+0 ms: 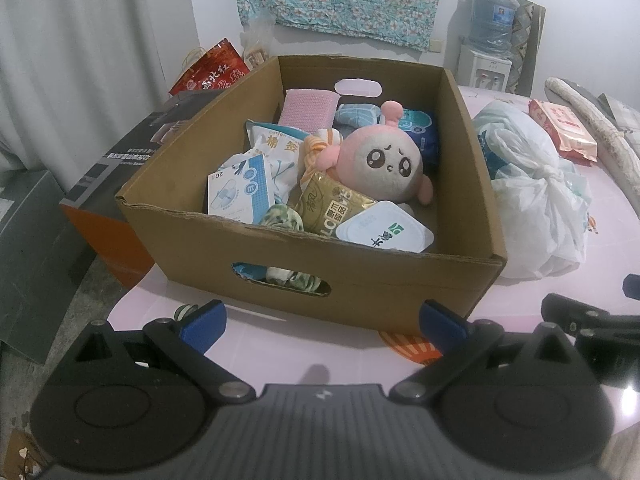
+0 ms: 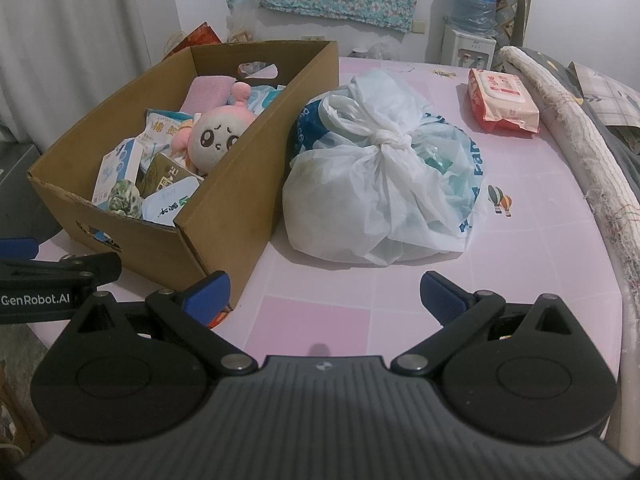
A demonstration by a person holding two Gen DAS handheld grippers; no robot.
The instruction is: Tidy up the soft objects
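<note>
A brown cardboard box point(image 1: 400, 292) stands on the pink table and holds a pink round plush toy point(image 1: 384, 162), a pink sponge point(image 1: 308, 108), tissue packs point(image 1: 240, 192), a gold packet point(image 1: 336, 206) and a white tub point(image 1: 384, 230). The box also shows in the right wrist view point(image 2: 224, 216), with the plush point(image 2: 214, 138) inside. A knotted white plastic bag point(image 2: 380, 184) lies right of the box; it also shows in the left wrist view point(image 1: 532, 200). My left gripper point(image 1: 322, 320) is open and empty before the box's near wall. My right gripper point(image 2: 324, 294) is open and empty, short of the bag.
A red wet-wipes pack point(image 2: 502, 98) lies at the far right of the table point(image 2: 320, 320). A rolled cloth point(image 2: 576, 136) runs along the right edge. A black-and-orange box point(image 1: 104, 200) and a red gift bag point(image 1: 212, 70) stand left of the carton. A water dispenser point(image 2: 468, 20) is behind.
</note>
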